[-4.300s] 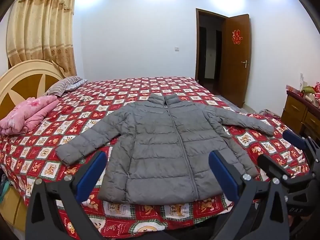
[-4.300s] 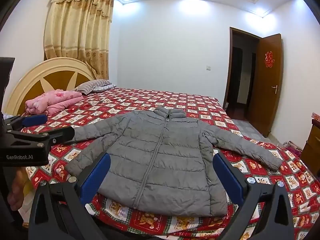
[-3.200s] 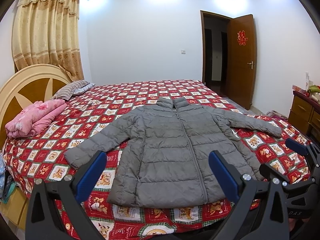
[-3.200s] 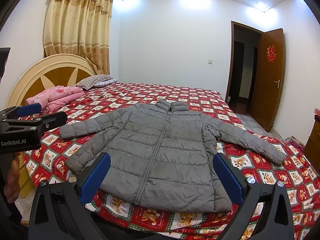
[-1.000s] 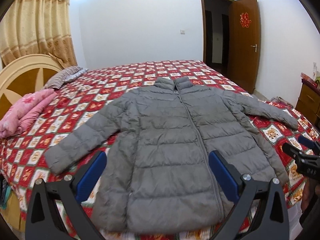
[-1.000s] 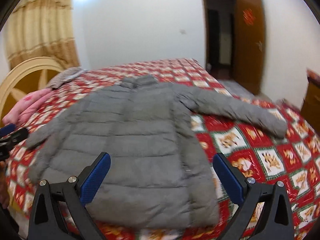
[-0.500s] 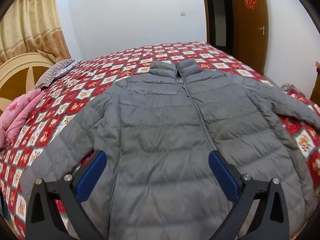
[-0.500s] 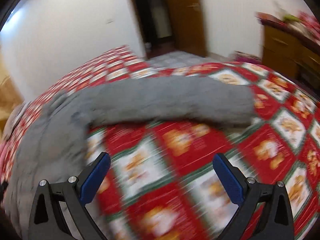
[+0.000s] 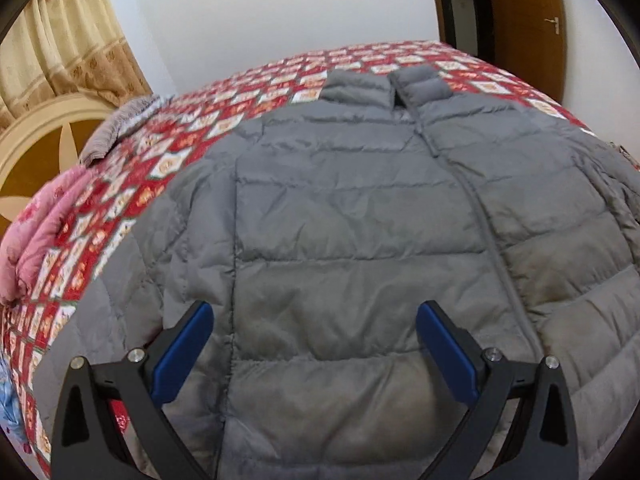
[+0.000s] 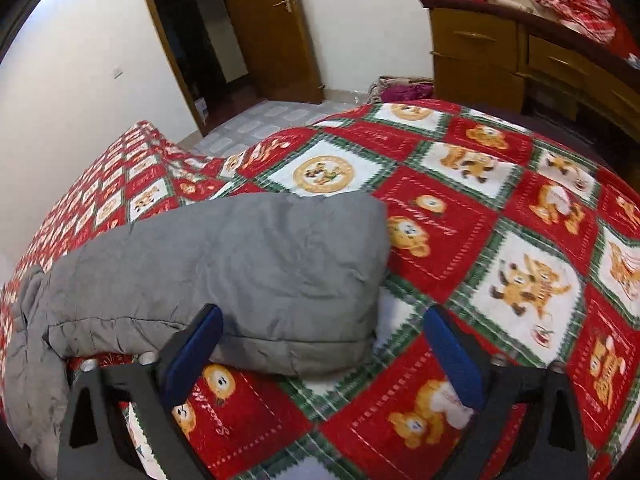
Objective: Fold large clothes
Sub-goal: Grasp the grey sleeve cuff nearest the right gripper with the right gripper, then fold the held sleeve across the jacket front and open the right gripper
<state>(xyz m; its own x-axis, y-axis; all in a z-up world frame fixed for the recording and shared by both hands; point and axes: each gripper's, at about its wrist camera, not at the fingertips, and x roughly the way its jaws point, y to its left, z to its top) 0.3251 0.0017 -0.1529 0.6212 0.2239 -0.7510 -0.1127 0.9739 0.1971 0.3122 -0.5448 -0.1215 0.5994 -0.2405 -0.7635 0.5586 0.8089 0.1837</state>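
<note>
A grey puffer jacket (image 9: 352, 216) lies flat, front up and zipped, on a bed with a red patterned cover (image 9: 224, 120). My left gripper (image 9: 314, 344) is open and empty, hovering close over the jacket's lower left front. In the right wrist view the jacket's right sleeve (image 10: 240, 264) lies stretched out across the cover (image 10: 500, 240). My right gripper (image 10: 320, 344) is open and empty, just in front of the sleeve's cuff end, with the left finger (image 10: 192, 352) by the sleeve's near edge.
A pink folded blanket (image 9: 36, 232) and a striped pillow (image 9: 116, 128) lie by the wooden headboard (image 9: 44, 136) at left. A wooden dresser (image 10: 520, 52) stands right of the bed. An open wooden door (image 10: 272, 28) and tiled floor lie beyond.
Both grippers have moved in close to the bed. The left one has dropped low over the jacket's front. The right one has swung right to the end of the right sleeve.
</note>
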